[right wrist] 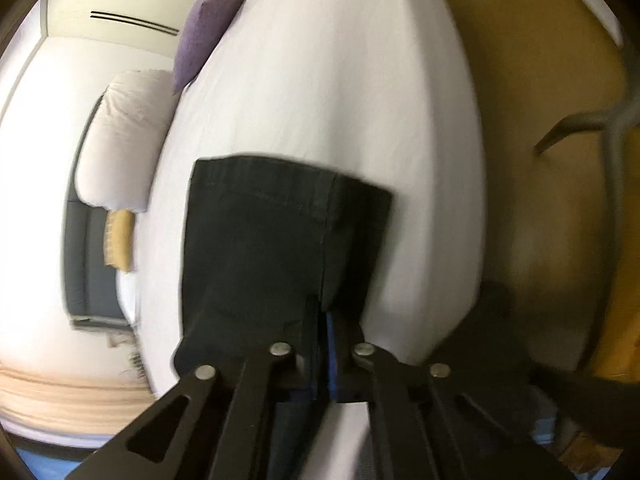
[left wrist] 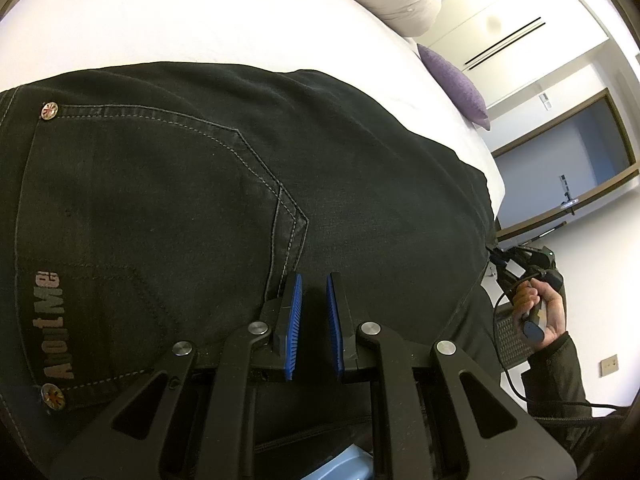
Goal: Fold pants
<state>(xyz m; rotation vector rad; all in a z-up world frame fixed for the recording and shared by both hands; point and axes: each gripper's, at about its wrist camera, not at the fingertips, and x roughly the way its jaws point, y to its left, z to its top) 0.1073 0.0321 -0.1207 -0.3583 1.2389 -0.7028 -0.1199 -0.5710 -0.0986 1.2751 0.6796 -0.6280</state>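
**Black jeans spread under our left gripper**

Our left gripper (left wrist: 314,300) hangs with its blue pads (left wrist: 295,322) apart above the black jeans (left wrist: 240,184), beside the back pocket (left wrist: 132,220). The jeans lie on the white bed (left wrist: 180,12). Our right hand (left wrist: 540,312) grips its handle at the jeans' far edge.

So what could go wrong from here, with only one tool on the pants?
1. The right tool is shut on one narrow bit of the black pants; the fabric may slip out, judging by the motion blur.
2. The left tool is open above the back pocket, holding nothing, so that end may drag or bunch.
3. The pants reach the edge of the white bed and could slide off.
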